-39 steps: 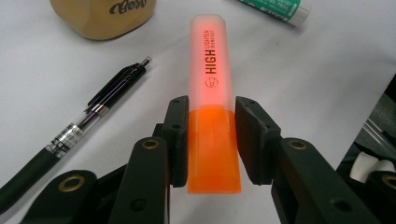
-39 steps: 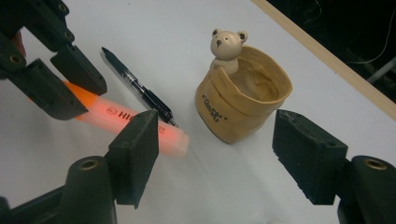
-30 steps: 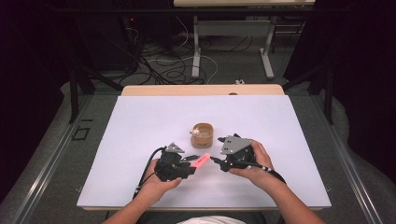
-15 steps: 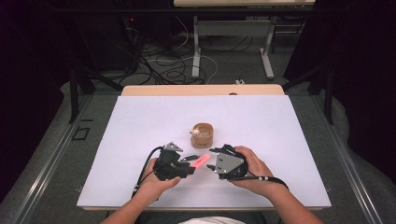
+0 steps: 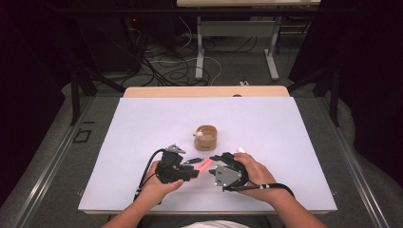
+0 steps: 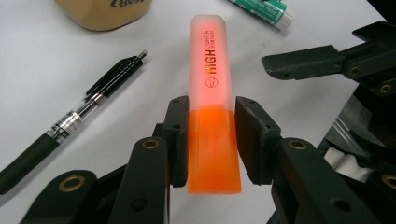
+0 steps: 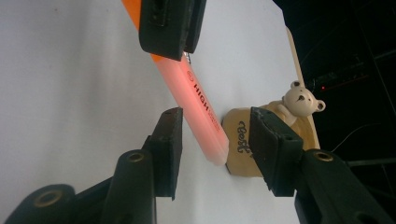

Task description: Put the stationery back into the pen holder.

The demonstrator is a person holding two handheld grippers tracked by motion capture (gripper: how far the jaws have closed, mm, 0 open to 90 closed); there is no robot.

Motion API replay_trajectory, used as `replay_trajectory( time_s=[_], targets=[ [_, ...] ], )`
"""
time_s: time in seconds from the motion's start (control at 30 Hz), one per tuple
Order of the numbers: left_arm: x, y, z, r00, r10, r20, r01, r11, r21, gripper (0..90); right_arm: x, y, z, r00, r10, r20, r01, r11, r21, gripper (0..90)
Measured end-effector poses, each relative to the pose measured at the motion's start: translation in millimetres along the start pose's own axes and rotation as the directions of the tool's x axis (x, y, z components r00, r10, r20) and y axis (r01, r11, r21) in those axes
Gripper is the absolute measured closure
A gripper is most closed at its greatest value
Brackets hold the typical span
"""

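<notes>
My left gripper [image 6: 211,108] [image 5: 192,171] is shut on the orange body of a highlighter [image 6: 209,74] [image 5: 204,165]. Its translucent cap end sticks out past the jaws, a little above the white table [image 5: 142,128]. My right gripper [image 7: 217,126] [image 5: 215,166] is open, and the cap end of the highlighter [image 7: 198,100] lies between its two jaws without touching either pad. In the left gripper view, the right gripper's jaws [image 6: 322,60] reach in from the right, beside the cap.
A wooden pen holder [image 5: 206,137] [image 7: 240,140] with a small bear figure [image 7: 302,100] stands just behind the grippers. On the table beside the highlighter lies a black pen [image 6: 70,123] [image 5: 192,160]. Farther off lies a white and green glue stick [image 6: 264,7] [image 5: 241,150].
My right gripper has come nearer to me and to the left, so its open jaws now stand around the highlighter's cap end. The left gripper has stayed put, holding the highlighter.
</notes>
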State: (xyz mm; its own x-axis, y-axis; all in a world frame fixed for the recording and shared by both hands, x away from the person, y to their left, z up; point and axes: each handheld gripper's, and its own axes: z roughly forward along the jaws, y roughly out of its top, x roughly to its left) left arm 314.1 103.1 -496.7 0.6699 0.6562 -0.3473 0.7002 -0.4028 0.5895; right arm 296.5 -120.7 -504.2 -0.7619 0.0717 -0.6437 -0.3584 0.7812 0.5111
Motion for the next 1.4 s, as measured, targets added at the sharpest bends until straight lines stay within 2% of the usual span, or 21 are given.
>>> replay_trajectory(
  time_s=[0.23,0.27,0.33,0.53,0.57,0.67,0.7,0.73,0.77,0.8,0.83,0.93,1.07,1.1,1.23,1.27,1.3,1.37,1.4],
  targets=[
    [-1.5,-0.3,0.8,0.9999,-0.01,0.011,0.01,0.9999,-0.002,66.8,7.0,4.2,3.9,0.9985,-0.054,0.001,0.054,0.998,0.018,58.7],
    [-1.7,-0.2,0.7,0.9999,-0.009,0.012,0.009,1.0,0.0,66.8,6.6,5.2,5.3,0.9969,-0.079,0.001,0.079,0.997,0.012,59.0],
    [-1.7,-0.2,0.5,0.9999,-0.003,0.014,0.003,1.0,0.002,66.8,8.9,6.1,5.6,0.997,-0.077,0.004,0.077,0.997,0.021,59.4],
    [-2.2,-0.2,0.9,0.9995,-0.012,0.028,0.013,0.9999,-0.005,66.8,11.1,8.2,7.9,0.9903,-0.139,0.007,0.138,0.99,0.027,60.5],
    [-2.7,-0.2,1.2,0.9994,-0.019,0.031,0.019,0.9998,-0.008,66.8,11.9,8.7,8.7,0.9899,-0.142,0.0,0.142,0.989,0.027,60.8],
    [-3.5,0.0,1.0,0.9991,-0.019,0.039,0.019,0.9998,-0.006,66.8,14.2,9.4,9.5,0.9864,-0.163,0.014,0.163,0.986,0.021,61.7],
    [-3.9,0.2,1.0,0.9991,-0.017,0.04,0.017,0.9998,-0.003,66.8,15.1,10.5,9.4,0.9864,-0.164,0.006,0.164,0.986,0.034,61.9],
    [-4.4,0.0,1.2,0.9989,-0.019,0.043,0.019,0.9998,-0.006,66.8,15.2,11.0,9.7,0.9832,-0.183,0.001,0.182,0.983,0.036,62.0],
    [-5.1,0.0,1.5,0.9988,-0.022,0.044,0.022,0.9997,-0.009,66.8,16.5,11.1,11.2,0.9827,-0.185,0.016,0.184,0.983,0.021,62.3],
    [-5.3,0.1,1.5,0.9988,-0.018,0.046,0.019,0.9998,-0.008,66.8,16.6,12.0,11.1,0.9806,-0.196,-0.003,0.196,0.98,0.034,62.5],
    [-5.7,0.2,1.6,0.9986,-0.018,0.05,0.019,0.9998,-0.009,66.8,17.6,12.1,12.1,0.9802,-0.198,0.009,0.198,0.98,0.022,62.8],
    [-6.3,0.7,1.4,0.9982,-0.009,0.059,0.009,0.9999,-0.004,66.8,19.0,13.7,12.3,0.9764,-0.216,-0.006,0.216,0.976,0.039,64.0],
    [-8.2,0.6,1.6,0.9972,-0.018,0.072,0.019,0.9998,-0.007,66.8,19.2,15.2,13.3,0.9684,-0.249,-0.007,0.249,0.968,0.038,66.0],
    [-9.0,0.6,1.9,0.9969,-0.026,0.075,0.026,0.9996,-0.011,66.8,18.6,15.5,13.6,0.9638,-0.266,-0.015,0.267,0.963,0.042,66.5],
    [-9.4,0.7,2.2,0.9968,-0.028,0.075,0.029,0.9995,-0.012,66.8,19.2,16.4,13.8,0.9568,-0.291,-0.013,0.291,0.956,0.047,67.8],
    [-9.5,0.7,2.2,0.9967,-0.029,0.076,0.03,0.9995,-0.012,66.8,21.2,16.0,15.2,0.9601,-0.28,0.007,0.279,0.96,0.028,68.1],
    [-9.2,0.8,2.4,0.9967,-0.026,0.077,0.027,0.9996,-0.011,66.8,21.4,16.1,14.9,0.9589,-0.284,0.005,0.284,0.959,0.029,68.4],
    [-9.2,0.9,2.5,0.9963,-0.025,0.083,0.026,0.9996,-0.009,66.8,20.3,17.7,14.1,0.9511,-0.308,-0.015,0.309,0.95,0.045,69.0],
    [-9.2,0.9,2.7,0.9962,-0.024,0.083,0.025,0.9996,-0.011,66.8,20.9,17.7,14.7,0.9514,-0.308,-0.012,0.308,0.951,0.039,69.2]
  ],
)
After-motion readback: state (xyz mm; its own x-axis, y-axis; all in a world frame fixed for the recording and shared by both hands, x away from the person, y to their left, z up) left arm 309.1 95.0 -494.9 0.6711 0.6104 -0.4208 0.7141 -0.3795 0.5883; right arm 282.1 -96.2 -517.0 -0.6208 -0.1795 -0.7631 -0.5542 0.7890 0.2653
